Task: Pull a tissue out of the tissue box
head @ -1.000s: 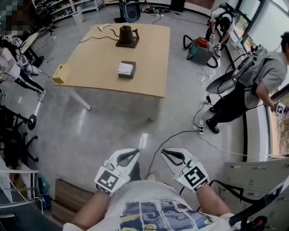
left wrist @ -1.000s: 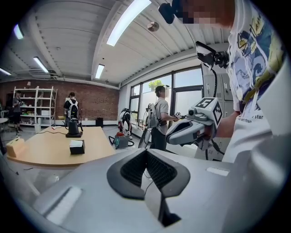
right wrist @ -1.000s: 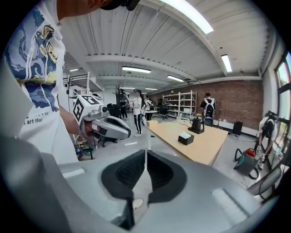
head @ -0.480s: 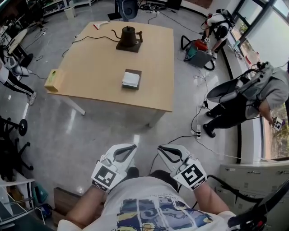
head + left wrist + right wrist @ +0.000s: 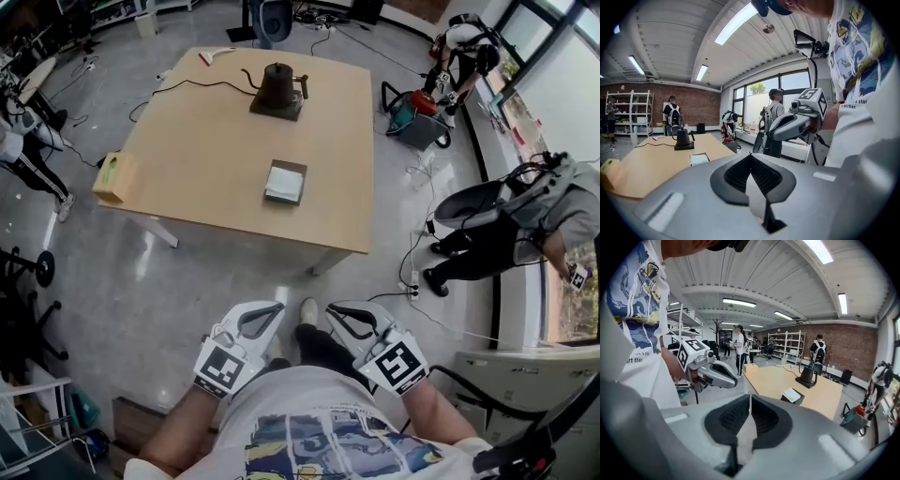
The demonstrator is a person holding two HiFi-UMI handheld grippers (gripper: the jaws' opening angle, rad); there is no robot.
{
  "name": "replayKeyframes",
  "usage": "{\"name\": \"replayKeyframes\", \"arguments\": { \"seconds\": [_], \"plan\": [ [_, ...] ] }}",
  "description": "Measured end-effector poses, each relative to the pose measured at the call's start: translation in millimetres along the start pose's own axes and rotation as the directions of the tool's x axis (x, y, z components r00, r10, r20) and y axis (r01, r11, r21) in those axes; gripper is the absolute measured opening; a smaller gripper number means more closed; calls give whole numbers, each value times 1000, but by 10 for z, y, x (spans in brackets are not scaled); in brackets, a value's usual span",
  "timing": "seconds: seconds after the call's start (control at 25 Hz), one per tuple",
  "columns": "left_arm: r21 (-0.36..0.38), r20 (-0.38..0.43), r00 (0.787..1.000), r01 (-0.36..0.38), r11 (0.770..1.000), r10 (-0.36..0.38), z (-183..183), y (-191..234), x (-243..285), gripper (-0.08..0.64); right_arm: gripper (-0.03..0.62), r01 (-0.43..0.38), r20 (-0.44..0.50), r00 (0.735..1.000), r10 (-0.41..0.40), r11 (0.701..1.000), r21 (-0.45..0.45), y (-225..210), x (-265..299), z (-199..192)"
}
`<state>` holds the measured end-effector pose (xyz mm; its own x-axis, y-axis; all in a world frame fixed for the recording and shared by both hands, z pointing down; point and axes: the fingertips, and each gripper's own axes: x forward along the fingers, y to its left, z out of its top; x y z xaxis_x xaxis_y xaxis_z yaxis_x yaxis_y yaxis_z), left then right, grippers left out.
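Note:
A dark tissue box [image 5: 284, 182] with a white tissue on top lies near the middle of the wooden table [image 5: 206, 178]. Both grippers are held close to the person's torso, well short of the table's near edge. My left gripper [image 5: 269, 312] is shut with nothing in it, and my right gripper [image 5: 337, 311] is shut and empty too. In the left gripper view the jaws [image 5: 750, 157] meet, with the tissue box [image 5: 699, 159] far ahead. The right gripper view shows closed jaws [image 5: 750, 398] and the box [image 5: 792, 395] on the table beyond.
A black kettle [image 5: 279, 89] on a base stands at the table's far side, with a cable running left. A yellowish box [image 5: 113, 177] sits at the table's left corner. Cables and a power strip [image 5: 413, 278] lie on the floor; people [image 5: 511, 220] stand at the right.
The table and tissue box have come closer and lower in the head view as the person walked toward them. Both grippers stay shut in front of the torso.

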<state>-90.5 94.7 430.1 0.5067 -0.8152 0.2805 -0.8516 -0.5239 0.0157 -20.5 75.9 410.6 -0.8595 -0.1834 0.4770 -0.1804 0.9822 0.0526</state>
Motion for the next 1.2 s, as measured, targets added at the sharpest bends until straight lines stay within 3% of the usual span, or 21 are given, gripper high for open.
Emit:
{"name": "replayKeyframes", "arguments": {
  "seconds": [0.32,0.52,0.84,1.08,1.2],
  "plan": [
    [33,-49,998,-44,998,46,35,446,430,40,15,-48,25,998,49,999,-20,-619,273,98],
    [130,-149,985,-70,989,90,-30,784,851,85,15,-67,54,996,68,998,-18,-1173,416,164],
    [333,-321,924,-95,938,208,-376,1457,1464,169,15,-102,61,993,102,995,4,-1916,604,50],
    [405,-397,888,-59,912,234,-691,1951,1836,208,15,-94,27,995,93,995,31,-2148,785,-94],
    [465,-435,869,-10,885,238,-822,2167,2007,227,15,-60,17,998,59,996,59,-2230,831,-74]
  ]
}}
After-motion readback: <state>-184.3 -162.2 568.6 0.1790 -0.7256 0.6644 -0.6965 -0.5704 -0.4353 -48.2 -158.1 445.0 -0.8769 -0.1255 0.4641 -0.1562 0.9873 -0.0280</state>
